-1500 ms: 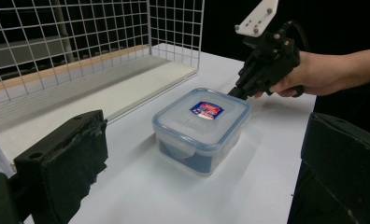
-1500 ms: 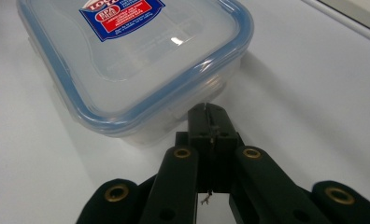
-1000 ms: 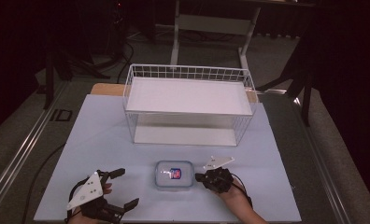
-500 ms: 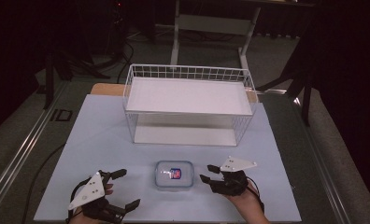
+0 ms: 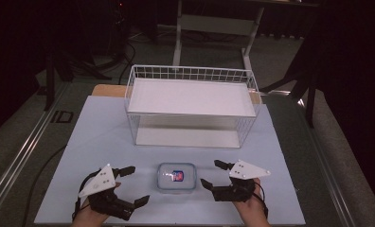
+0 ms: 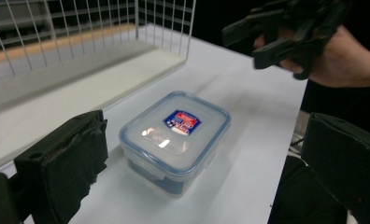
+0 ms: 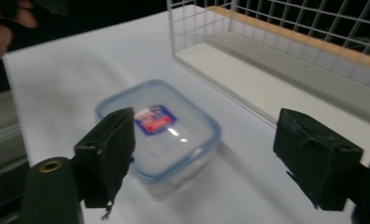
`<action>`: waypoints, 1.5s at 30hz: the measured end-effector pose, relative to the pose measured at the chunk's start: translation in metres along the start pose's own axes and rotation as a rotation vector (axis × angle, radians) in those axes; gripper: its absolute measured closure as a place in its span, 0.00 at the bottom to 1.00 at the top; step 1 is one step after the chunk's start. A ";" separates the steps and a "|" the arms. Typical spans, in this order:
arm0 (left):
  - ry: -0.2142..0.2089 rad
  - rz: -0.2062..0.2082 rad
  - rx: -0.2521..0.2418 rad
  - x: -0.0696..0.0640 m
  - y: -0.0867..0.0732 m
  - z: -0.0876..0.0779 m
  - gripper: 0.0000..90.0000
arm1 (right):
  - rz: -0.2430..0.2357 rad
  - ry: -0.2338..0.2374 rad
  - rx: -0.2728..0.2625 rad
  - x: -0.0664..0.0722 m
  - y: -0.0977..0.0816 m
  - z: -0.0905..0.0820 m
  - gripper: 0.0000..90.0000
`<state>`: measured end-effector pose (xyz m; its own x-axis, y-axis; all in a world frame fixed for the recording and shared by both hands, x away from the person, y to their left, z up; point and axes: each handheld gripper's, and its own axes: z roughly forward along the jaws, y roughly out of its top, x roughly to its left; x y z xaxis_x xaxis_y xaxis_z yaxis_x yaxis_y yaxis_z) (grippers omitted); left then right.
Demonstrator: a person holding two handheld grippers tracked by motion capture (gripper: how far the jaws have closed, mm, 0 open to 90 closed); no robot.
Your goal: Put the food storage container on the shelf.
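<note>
Clear lidded container [image 5: 176, 176] with a red-and-blue label, resting on the white table [image 5: 95, 127] near its front edge, between the two hands and in front of the wire basket [image 5: 191, 106] (which stands farther back). Left tool [image 5: 131, 185]: jaws set wide apart, gripping nothing, just left of the container and clear of it. Right tool [image 5: 212, 173]: jaws have just been opening and now stand wide apart just right of the container, with nothing pressed between them.
</note>
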<state>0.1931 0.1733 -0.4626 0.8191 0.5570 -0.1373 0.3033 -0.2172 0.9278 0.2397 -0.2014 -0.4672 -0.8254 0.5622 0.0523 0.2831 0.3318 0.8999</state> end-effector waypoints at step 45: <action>-0.085 -0.790 0.332 0.062 -0.036 0.098 0.38 | 0.823 0.237 0.295 -0.038 -0.028 0.072 0.43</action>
<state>0.2809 0.1369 -0.5384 0.3373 0.5846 -0.7379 0.9156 -0.0214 0.4016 0.2979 -0.1775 -0.5253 -0.3765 0.5480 0.7470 0.9149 0.0932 0.3928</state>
